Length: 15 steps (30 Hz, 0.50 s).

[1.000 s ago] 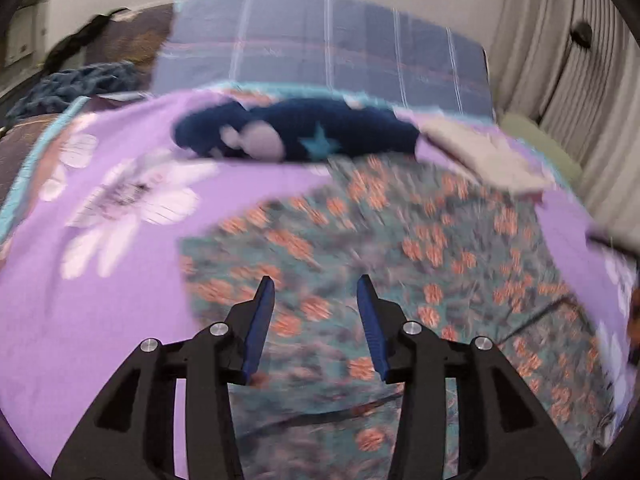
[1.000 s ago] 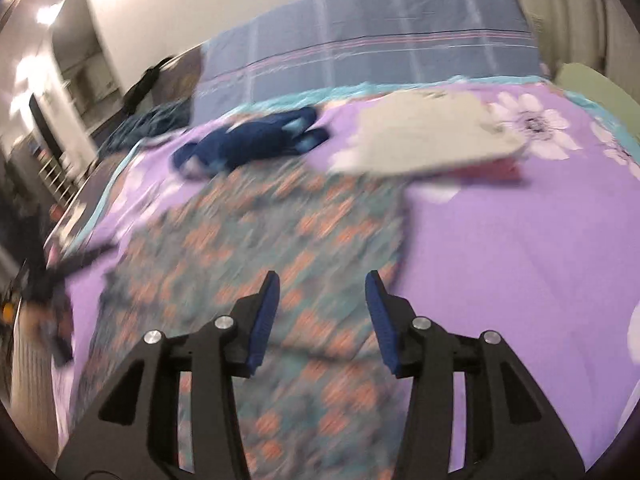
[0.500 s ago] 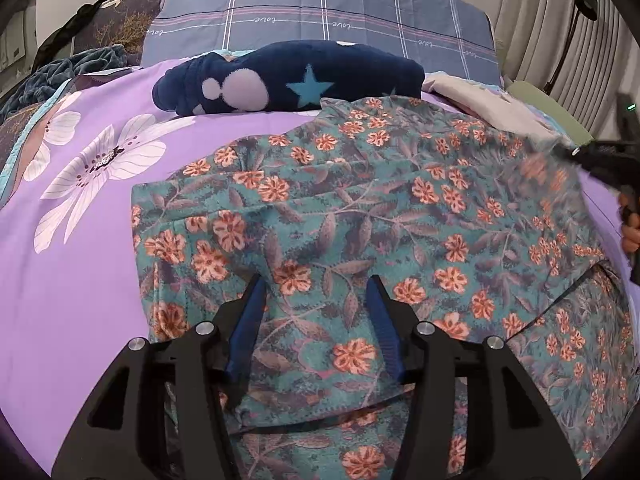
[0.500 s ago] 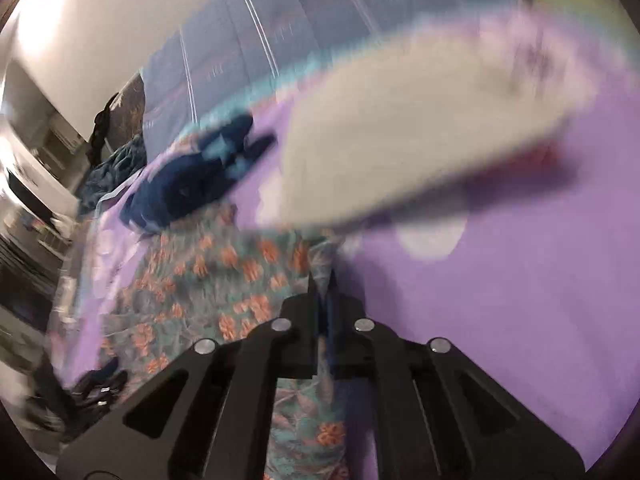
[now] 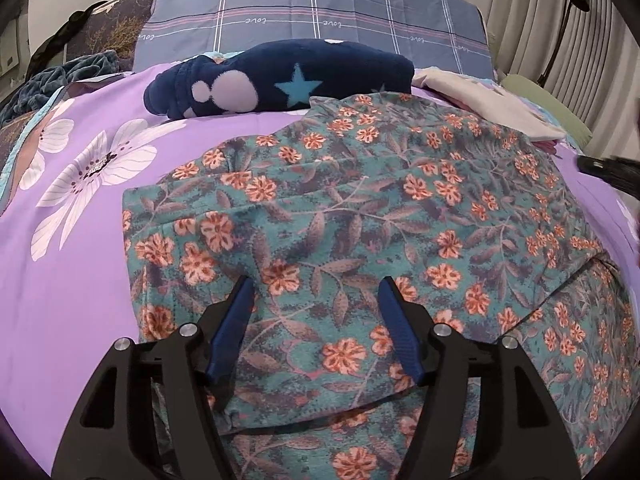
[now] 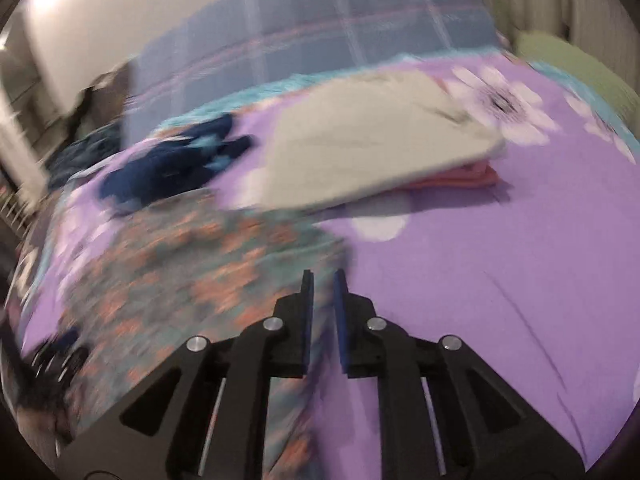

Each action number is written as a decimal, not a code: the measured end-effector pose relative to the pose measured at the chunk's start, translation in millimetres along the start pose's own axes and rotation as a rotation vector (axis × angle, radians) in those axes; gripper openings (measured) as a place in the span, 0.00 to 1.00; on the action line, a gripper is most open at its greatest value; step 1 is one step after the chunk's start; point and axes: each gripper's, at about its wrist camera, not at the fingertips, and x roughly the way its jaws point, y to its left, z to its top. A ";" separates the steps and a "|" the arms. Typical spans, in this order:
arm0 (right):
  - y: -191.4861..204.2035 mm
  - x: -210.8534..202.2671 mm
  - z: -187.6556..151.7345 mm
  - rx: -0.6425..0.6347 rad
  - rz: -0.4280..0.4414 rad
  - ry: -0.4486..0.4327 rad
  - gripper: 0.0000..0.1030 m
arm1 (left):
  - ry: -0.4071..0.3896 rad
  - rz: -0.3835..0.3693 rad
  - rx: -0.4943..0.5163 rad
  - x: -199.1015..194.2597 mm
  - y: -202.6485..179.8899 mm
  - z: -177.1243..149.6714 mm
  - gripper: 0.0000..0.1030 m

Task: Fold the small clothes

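Note:
A teal garment with orange flowers [image 5: 360, 216] lies spread on the purple flowered bedspread [image 5: 72, 208], its far part folded over. My left gripper [image 5: 316, 292] is open, low over the garment's near part, with a fold of cloth between its fingers. In the blurred right wrist view the garment [image 6: 192, 280] lies left of my right gripper [image 6: 322, 280]. That gripper's jaws stand a narrow gap apart over the garment's right edge, with nothing seen between them. The right gripper's tip [image 5: 608, 168] shows at the right edge of the left wrist view.
A dark blue fleece item with a star [image 5: 280, 76] lies beyond the garment. A beige folded cloth [image 6: 372, 144] rests on a pink one [image 6: 468, 178] at the back right. A blue plaid pillow [image 5: 320, 24] and curtains [image 5: 532, 20] are behind.
My left gripper has dropped onto the garment and stays open. My right gripper shut on the garment's edge half a second ago; now its jaws have parted slightly and it has pulled back.

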 end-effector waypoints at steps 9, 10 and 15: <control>-2.6 -12.8 -89.2 -0.128 -0.102 0.099 0.23 | -0.001 0.006 0.004 -0.2 -1.0 0.2 0.64; -8.5 -18.9 -89.7 -0.092 -0.091 0.092 0.17 | -0.006 0.011 0.004 -1.9 -1.0 0.5 0.65; -13.6 -61.1 -94.0 -0.037 -0.020 0.067 0.15 | -0.044 -0.039 -0.053 -29.1 -2.7 -10.5 0.65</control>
